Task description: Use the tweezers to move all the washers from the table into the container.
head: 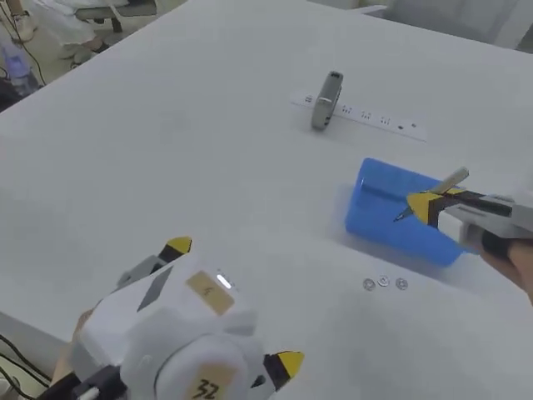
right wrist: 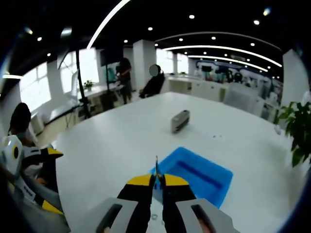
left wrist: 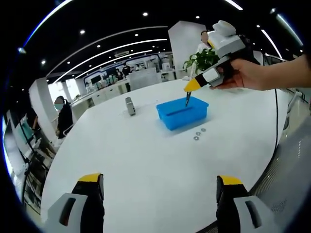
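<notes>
The right gripper [head: 429, 204] is clenching the tweezers [head: 454, 179], tips hovering over the blue container [head: 391, 237]. The left gripper [head: 233, 304] is idling, released, by the desk's [head: 166, 150] near edge. Three washers [head: 384, 283] are lying beside the container, likely calling for a precise descent next.

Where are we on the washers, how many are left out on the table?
Done: I cannot tell whether any washers are inside the blue container. In hand: the right gripper is shut on the tweezers, their tips over the container. Left: three washers lie on the table beside it. The left gripper is open and holds nothing.
</notes>
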